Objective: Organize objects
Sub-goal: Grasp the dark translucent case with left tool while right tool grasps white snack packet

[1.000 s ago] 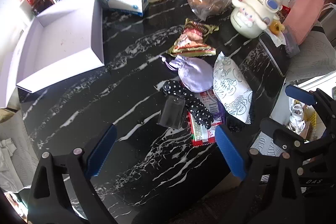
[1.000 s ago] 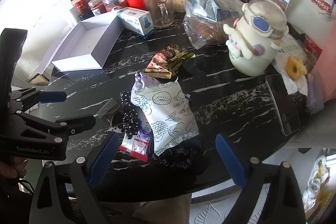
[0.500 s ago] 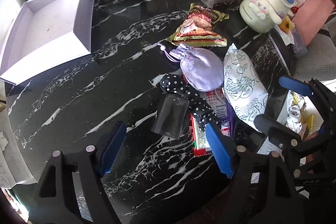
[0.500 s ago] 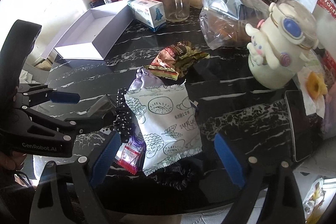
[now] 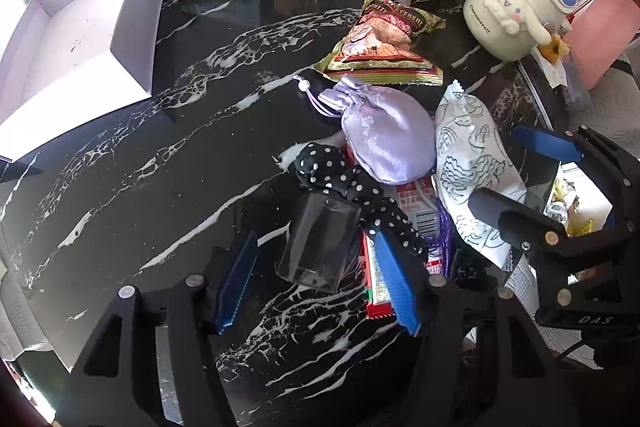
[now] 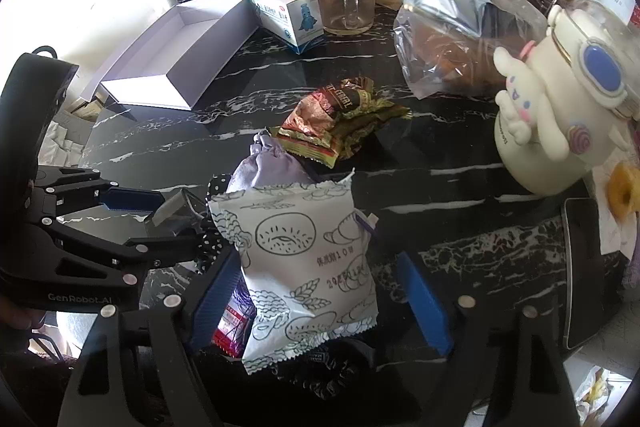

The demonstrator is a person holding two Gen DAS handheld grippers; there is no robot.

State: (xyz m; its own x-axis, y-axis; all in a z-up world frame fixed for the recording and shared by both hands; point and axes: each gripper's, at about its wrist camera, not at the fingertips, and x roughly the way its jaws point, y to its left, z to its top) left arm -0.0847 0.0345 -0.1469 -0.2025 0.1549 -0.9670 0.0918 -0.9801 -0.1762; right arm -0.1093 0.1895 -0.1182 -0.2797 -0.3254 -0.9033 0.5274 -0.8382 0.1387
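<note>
**Two grasps closing at once on the pile**

I take the open white cardboard box [image 5: 80, 39] as my landmark; everything I am after lies to the right of it and nearer to me, on the black white-veined marble tabletop [image 5: 160, 195].

First past the box comes my left gripper [image 5: 316, 279]. Its jaws are closing, about half open, with the small clear plastic cup [image 5: 320, 239] lying on its side between the blue pads. I see gaps on both sides, so nothing is gripped yet. The cup is see-through and faintly smoky, thin-walled, touching the black white-dotted fabric scrunchie [image 5: 352, 195]. I judge this the reach-and-close step of a pick; next I need to finish closing squarely across the cup wall without catching the scrunchie or the red flat sachet [image 5: 376, 291] beneath my right-hand pad.

Further right of the box, my right gripper [image 6: 320, 299] is also closing, wider, straddling the white snack packet printed with bread drawings [image 6: 304, 267]. The pads do not yet touch it. The packet is puffy, crinkle-edged, resting partly over the lilac satin drawstring pouch [image 6: 268, 171]. It will likely give and slip, so I should close on its middle before lifting toward the box, presumably.
</note>
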